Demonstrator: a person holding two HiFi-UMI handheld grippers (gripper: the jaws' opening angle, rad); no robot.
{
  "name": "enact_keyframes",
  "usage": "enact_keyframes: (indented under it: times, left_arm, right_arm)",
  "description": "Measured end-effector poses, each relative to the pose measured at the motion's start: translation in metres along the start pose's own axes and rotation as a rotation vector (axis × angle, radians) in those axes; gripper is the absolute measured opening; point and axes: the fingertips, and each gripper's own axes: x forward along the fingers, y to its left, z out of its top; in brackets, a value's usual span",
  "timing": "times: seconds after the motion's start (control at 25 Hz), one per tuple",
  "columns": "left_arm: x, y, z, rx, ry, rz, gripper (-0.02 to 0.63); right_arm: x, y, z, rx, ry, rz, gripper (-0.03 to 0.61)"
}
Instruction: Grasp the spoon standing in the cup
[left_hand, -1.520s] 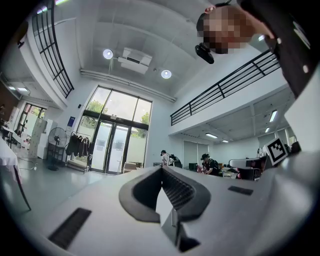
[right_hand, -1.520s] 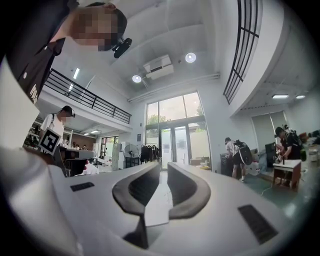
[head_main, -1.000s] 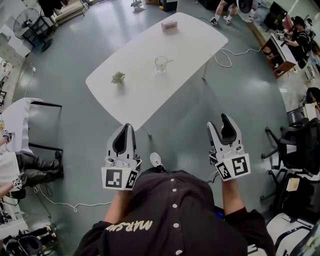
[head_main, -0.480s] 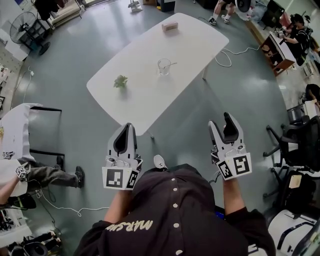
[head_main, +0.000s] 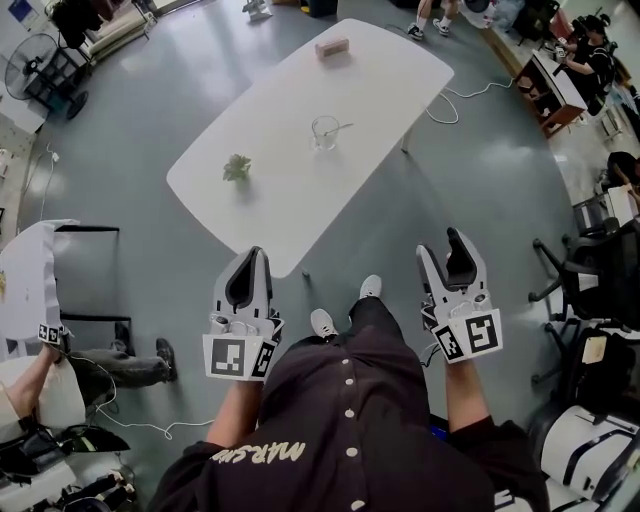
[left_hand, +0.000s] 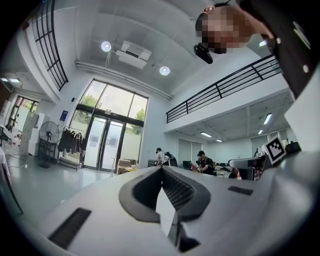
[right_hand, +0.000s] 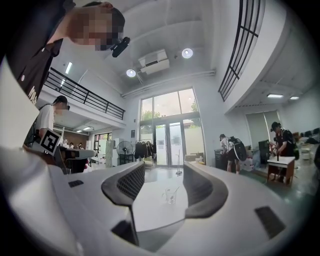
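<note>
Spoon (head_main: 341, 126), thin and metal-looking, stands tilted in clear glass cup (head_main: 322, 131) mid white oval surface (head_main: 380, 70), well ahead of both grippers. Likely light, stiff, slick; cup looks fragile and tippy, so pinch upper handle above rim. Left gripper (head_main: 250, 256) held level, fingers closed together, empty. Right gripper (head_main: 447, 245) level, aimed at cup, fingers have just been opening, now wide apart, nothing between them

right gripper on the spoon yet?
No: on the right gripper the jaws, just opened wider, stand apart and empty, the spoon in the cup well ahead on the table.
</note>
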Motion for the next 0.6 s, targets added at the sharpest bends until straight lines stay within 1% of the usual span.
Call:
enact_keyframes:
  times: [0.24,0.44,0.6]
  left_arm:
    - [0.03,0.004,-0.006,0.0,0.009,0.002,0.008]
    - [0.065,0.004,0.001,0.004,-0.002,0.019,0.009]
    - [0.094,0.004,0.005,0.008,-0.015,0.03,0.009]
  right_arm:
    - [0.025,-0.019,-0.005,0.005,0.004,0.003,0.222]
    - [0.054,-0.041,-0.001,-0.021,0.008,0.026,0.219]
    - [0.079,-0.06,0.002,-0.022,0.005,0.051,0.218]
